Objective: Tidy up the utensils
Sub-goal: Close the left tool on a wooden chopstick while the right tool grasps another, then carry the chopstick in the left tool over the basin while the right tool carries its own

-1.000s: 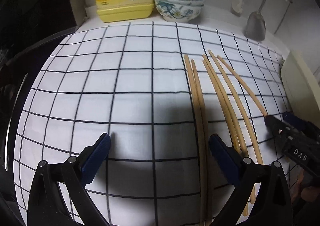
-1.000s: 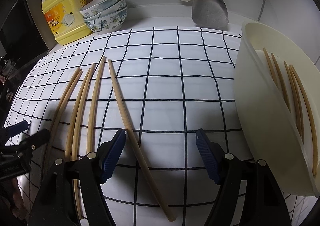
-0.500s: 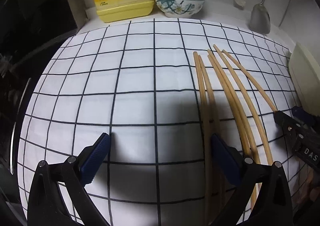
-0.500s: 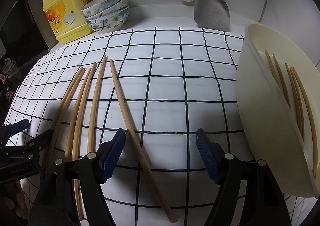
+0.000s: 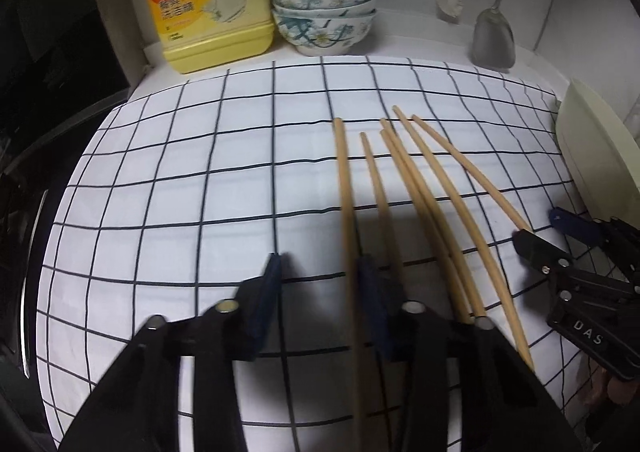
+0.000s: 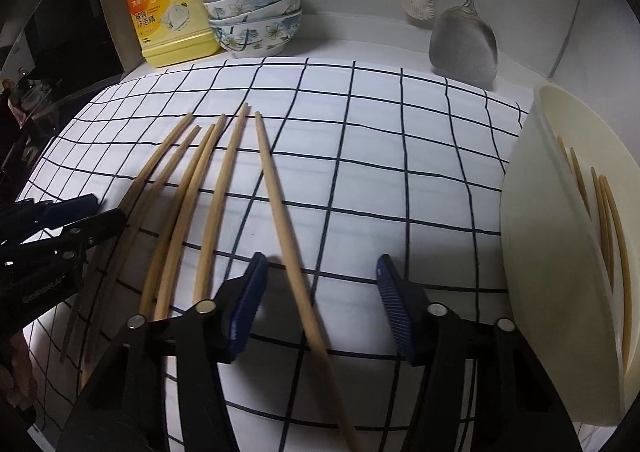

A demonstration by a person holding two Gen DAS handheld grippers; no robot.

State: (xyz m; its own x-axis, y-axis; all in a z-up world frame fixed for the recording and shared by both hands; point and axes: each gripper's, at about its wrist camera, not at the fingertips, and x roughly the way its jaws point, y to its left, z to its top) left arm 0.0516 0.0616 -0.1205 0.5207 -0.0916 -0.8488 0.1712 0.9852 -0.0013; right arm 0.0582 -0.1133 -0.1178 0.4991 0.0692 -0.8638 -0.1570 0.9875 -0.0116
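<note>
From the left wrist: closing the blue-tipped fingers of the left gripper [image 5: 320,264] over the white cloth with dark lines [image 5: 180,192]. Leaving a small gap, not squeezing yet. Keeping one long pale wooden chopstick [image 5: 345,188] between the fingers, close by the right finger and apart from the left one. Seeing four more wooden chopsticks [image 5: 424,188] lying on the cloth just right of the fingers.

From the right wrist: closing the right gripper [image 6: 322,258] too, with a wider gap. Having another wooden chopstick [image 6: 280,212] lying between the fingers, nearer the left finger, with neither finger pressing on it. Seeing a cream plastic tub [image 6: 532,252] just right of the right finger, holding a few chopsticks in the tub [image 6: 608,212].
</note>
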